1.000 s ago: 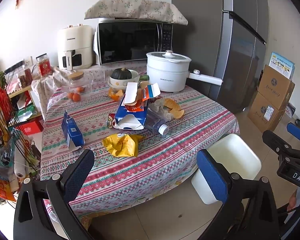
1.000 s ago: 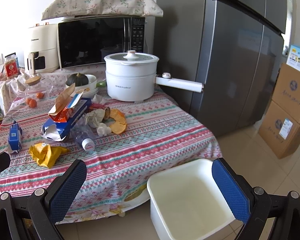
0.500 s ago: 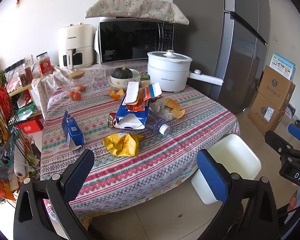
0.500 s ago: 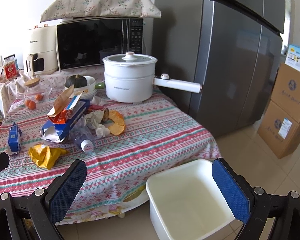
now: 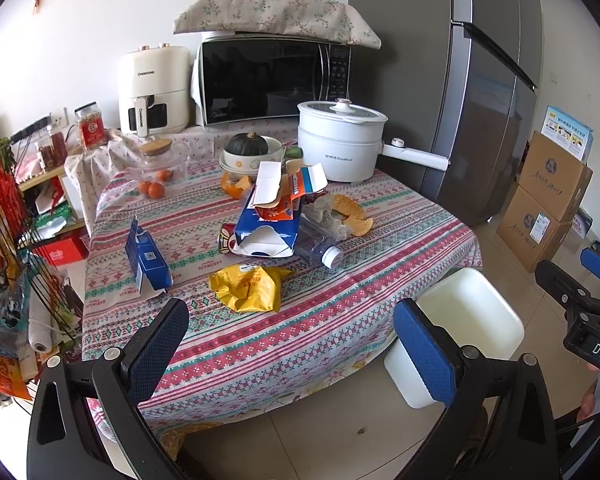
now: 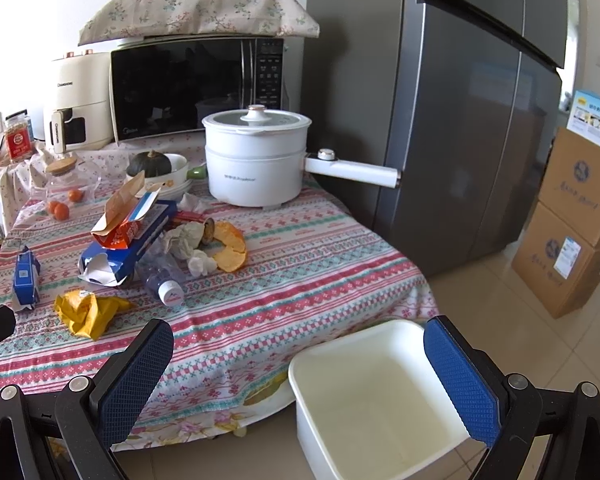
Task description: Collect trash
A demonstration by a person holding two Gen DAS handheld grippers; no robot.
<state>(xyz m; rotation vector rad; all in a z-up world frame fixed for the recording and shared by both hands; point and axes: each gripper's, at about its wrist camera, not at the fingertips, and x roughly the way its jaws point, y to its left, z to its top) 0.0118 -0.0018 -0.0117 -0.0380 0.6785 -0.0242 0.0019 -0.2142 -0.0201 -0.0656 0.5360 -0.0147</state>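
Trash lies on the patterned tablecloth point(image 5: 340, 320): a crumpled yellow wrapper point(image 5: 247, 287) point(image 6: 85, 311), a small blue carton point(image 5: 146, 261) point(image 6: 25, 278), a torn blue and orange box point(image 5: 274, 220) point(image 6: 130, 236), a clear plastic bottle point(image 5: 320, 245) point(image 6: 162, 276), crumpled tissue point(image 6: 188, 240) and orange peel point(image 5: 354, 216) point(image 6: 230, 246). An empty white bin point(image 5: 460, 332) point(image 6: 376, 396) stands on the floor at the table's right corner. My left gripper point(image 5: 290, 344) is open, short of the table's near edge. My right gripper point(image 6: 300, 372) is open over the bin's near rim.
A white electric pot point(image 5: 340, 146) with a long handle, a bowl holding a green squash point(image 5: 248, 150), a glass jar point(image 5: 162, 160) and small oranges point(image 5: 152, 188) sit at the back. Behind stand a microwave point(image 5: 272, 80), an air fryer point(image 5: 154, 88) and a fridge point(image 5: 472, 100). Cardboard boxes point(image 5: 548, 200) are stacked right; a wire rack point(image 5: 4, 260) is left.
Both cameras have drifted slightly, so the table and bin shift a little in view. Nothing was picked up and both grippers stay open.
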